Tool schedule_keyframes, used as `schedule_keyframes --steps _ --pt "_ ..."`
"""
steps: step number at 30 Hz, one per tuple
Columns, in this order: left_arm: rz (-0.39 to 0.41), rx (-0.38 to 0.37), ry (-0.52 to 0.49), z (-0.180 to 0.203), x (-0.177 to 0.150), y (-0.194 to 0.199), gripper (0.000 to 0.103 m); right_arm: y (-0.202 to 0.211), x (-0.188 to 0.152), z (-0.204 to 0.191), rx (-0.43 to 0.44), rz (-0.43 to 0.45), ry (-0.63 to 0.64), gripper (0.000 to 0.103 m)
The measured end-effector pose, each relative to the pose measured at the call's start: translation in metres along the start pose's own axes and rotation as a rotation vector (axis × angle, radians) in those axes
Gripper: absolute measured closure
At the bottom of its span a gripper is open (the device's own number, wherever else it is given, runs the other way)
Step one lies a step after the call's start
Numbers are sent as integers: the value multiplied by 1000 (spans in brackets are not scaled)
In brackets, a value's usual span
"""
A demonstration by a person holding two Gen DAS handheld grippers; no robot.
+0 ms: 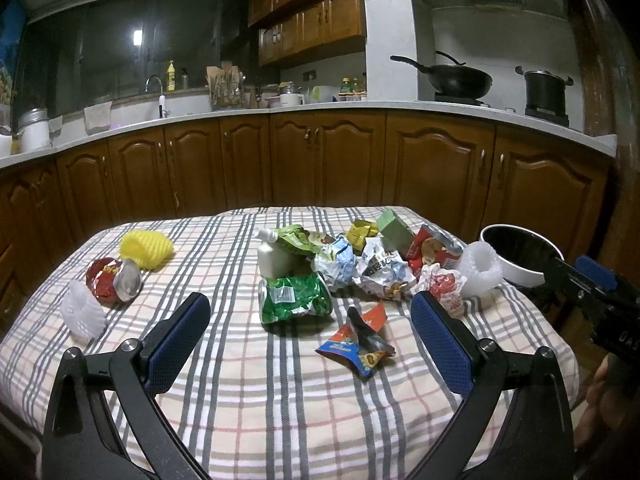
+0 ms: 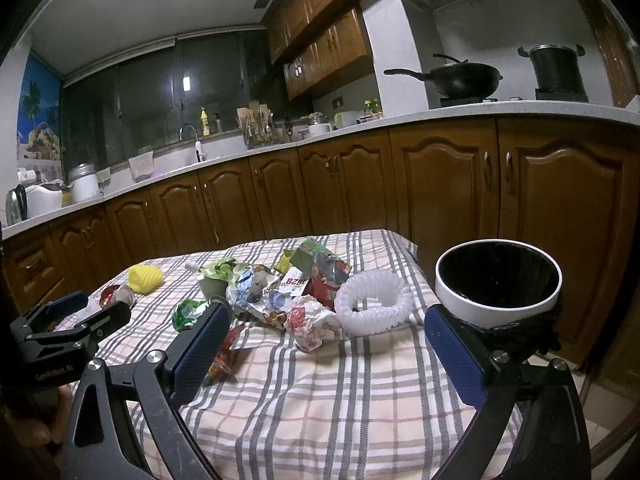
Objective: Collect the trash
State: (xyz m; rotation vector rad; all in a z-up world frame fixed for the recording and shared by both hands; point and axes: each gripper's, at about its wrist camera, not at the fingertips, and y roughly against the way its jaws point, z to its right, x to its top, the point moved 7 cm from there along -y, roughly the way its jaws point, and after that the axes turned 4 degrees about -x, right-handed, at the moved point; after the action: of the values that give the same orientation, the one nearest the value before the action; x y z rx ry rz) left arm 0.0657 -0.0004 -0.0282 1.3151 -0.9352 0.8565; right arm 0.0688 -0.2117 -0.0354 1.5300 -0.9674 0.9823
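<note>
Trash lies on a plaid-covered table (image 1: 280, 400). A crushed green can (image 1: 294, 298), a white bottle (image 1: 272, 258), crumpled wrappers (image 1: 380, 270), a red and blue wrapper (image 1: 358, 342), a red can (image 1: 114, 280), yellow foam net (image 1: 146, 249) and white foam nets (image 1: 482, 268) are spread out. A white-rimmed bin (image 2: 498, 278) stands off the table's right edge. My left gripper (image 1: 310, 330) is open and empty above the near table, in front of the green can. My right gripper (image 2: 328, 344) is open and empty near the white net (image 2: 374, 304).
Brown kitchen cabinets (image 1: 320, 160) and a counter with a sink, wok (image 1: 460, 76) and pot run behind the table. A second white foam net (image 1: 82, 314) lies near the table's left edge. The right gripper shows at the right edge of the left wrist view (image 1: 592, 284).
</note>
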Motion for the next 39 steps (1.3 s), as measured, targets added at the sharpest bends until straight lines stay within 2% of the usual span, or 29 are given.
schedule_keyframes --steps 22,39 --pt "-9 -4 -5 -2 -5 -7 0 -7 -5 -3 0 -13 -3 4" --pt "-64 -47 16 0 -14 -20 1 -13 -11 -2 39 -59 -28 4"
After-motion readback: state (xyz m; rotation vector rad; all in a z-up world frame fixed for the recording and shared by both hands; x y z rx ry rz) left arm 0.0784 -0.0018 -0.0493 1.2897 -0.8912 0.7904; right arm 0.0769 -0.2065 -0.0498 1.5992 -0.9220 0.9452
